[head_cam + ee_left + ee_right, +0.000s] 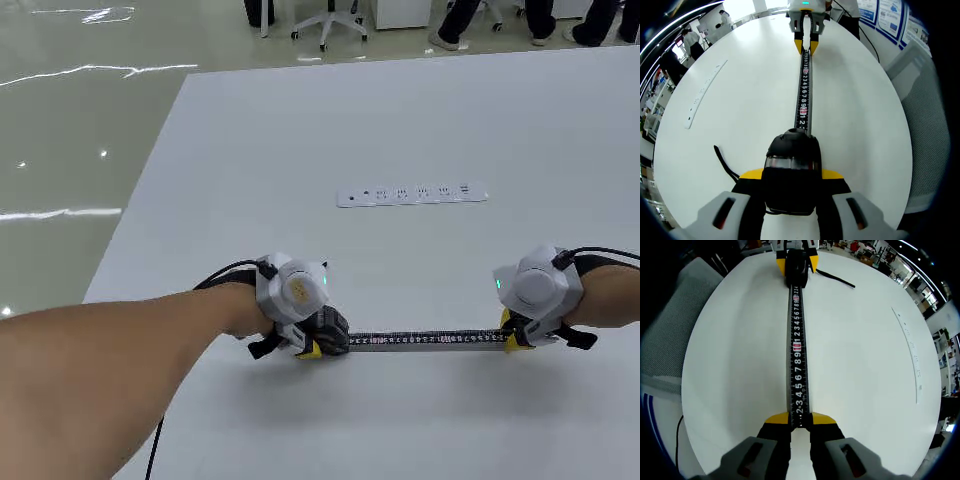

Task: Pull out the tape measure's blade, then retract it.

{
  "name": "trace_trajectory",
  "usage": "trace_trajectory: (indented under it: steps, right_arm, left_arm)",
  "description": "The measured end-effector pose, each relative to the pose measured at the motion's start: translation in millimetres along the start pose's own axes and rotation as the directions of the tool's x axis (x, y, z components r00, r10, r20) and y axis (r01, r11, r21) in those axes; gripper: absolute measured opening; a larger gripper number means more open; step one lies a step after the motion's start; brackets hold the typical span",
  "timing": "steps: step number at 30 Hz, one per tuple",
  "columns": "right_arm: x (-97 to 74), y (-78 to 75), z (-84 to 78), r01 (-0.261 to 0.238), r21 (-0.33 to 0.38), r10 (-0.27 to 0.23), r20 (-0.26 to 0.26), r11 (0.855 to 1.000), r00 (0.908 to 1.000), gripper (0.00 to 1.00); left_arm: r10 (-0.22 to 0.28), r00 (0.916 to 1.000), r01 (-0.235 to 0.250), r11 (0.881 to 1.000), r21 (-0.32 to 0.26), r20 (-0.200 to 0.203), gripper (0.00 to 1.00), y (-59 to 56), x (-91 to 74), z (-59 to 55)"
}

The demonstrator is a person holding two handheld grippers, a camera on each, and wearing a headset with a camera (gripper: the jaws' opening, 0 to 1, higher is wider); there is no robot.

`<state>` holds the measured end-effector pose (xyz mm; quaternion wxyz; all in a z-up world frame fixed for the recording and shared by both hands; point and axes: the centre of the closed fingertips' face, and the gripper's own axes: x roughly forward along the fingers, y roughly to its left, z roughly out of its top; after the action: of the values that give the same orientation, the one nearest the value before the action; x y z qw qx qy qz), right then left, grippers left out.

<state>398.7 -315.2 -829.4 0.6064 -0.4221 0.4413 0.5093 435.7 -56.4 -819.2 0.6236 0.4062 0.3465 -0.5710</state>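
Tape measure: we see one tape measure (792,167), black-cased, on the near side of the power strip (412,194), roughly level with the strip's left end.
Blade: one blade (430,341) is drawn out, numbers up. Its long axis runs parallel to the power strip, from the case rightward to just past the strip's right end.
Left gripper: the left gripper (318,346) has its yellow-tipped jaws pinched on the tape measure's sides.
Right gripper: the right gripper (800,421) nips the blade's free end between its jaws and faces the left one along the blade.
Count: we count two grippers, one power strip and one white table (300,130).
Arms: our left forearm (110,350) reaches in from the lower left, nearer us than the strip. Our right forearm (612,295) comes in from the right edge.
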Motion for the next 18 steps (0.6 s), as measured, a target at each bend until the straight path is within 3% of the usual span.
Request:
trace_trajectory:
  steps: [18]
  right_arm:
    - [1.1, -1.4, 1.4, -0.001, 0.012, 0.001, -0.008, 1.000, 1.0000, 0.13]
  left_arm:
    - [0.005, 1.0000, -0.005, 1.000, -0.001, -0.005, 0.34, -0.5, -0.4, 0.1]
